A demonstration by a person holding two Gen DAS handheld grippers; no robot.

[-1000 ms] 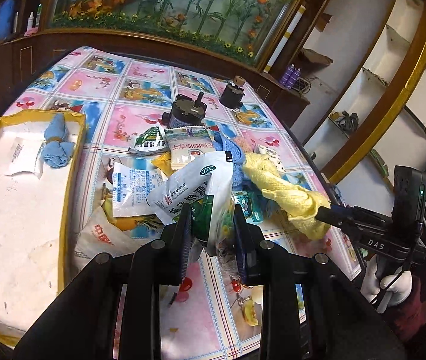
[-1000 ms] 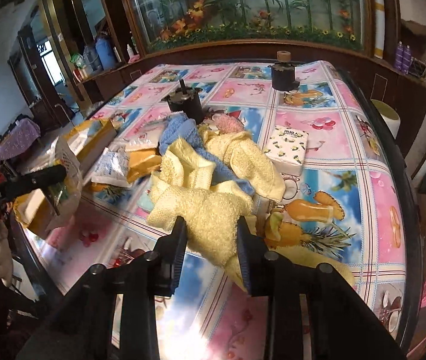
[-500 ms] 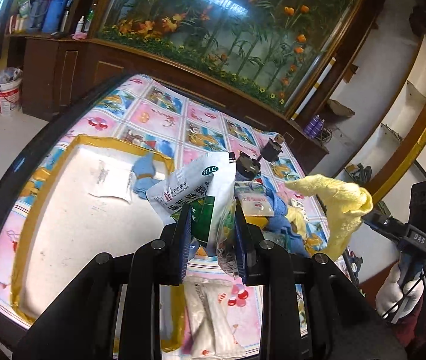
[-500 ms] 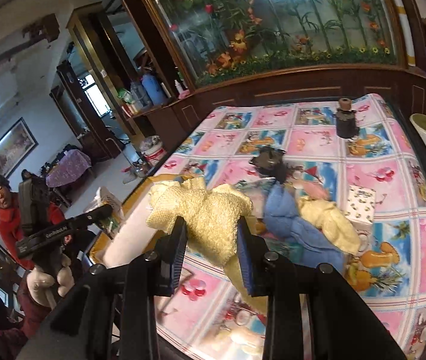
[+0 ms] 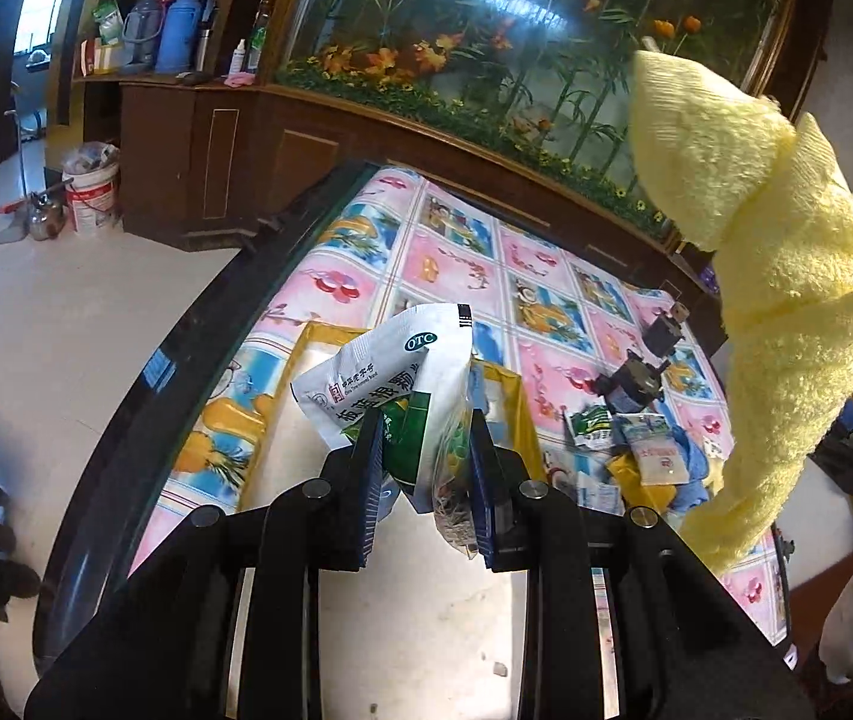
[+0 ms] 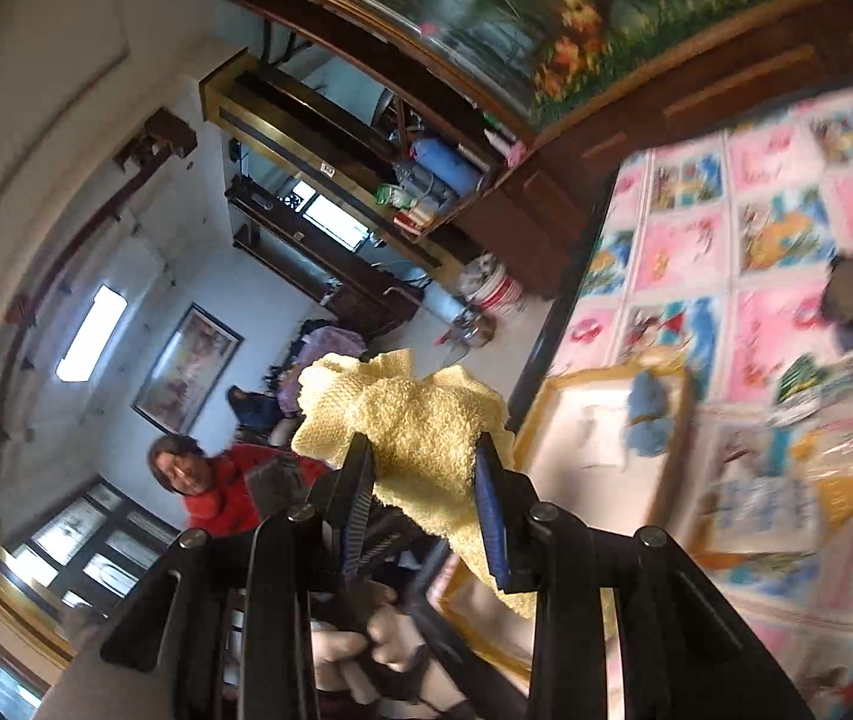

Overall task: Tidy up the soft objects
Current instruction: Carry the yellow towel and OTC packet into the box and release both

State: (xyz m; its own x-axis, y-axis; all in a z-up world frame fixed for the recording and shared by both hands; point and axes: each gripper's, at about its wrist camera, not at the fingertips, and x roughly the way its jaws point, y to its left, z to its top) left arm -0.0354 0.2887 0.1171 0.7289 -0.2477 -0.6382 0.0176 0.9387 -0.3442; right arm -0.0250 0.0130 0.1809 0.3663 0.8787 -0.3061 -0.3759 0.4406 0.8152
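Both hands have lifted off the pile. The left gripper [image 5: 423, 468] squeezes crinkly white-and-green packets [image 5: 402, 384] above the yellow-rimmed white tray [image 5: 510, 414]; the right gripper [image 6: 423, 504] pinches a fluffy yellow towel [image 6: 408, 420], probably going there too.

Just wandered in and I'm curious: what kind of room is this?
Probably a home living or dining room: a fruit-print tablecloth covers the table, a big planted aquarium sits in wooden cabinetry, and thermos flasks stand on a sideboard.

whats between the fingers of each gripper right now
Left gripper: white and green sachets, in the left wrist view. Right gripper: yellow towel, in the right wrist view.
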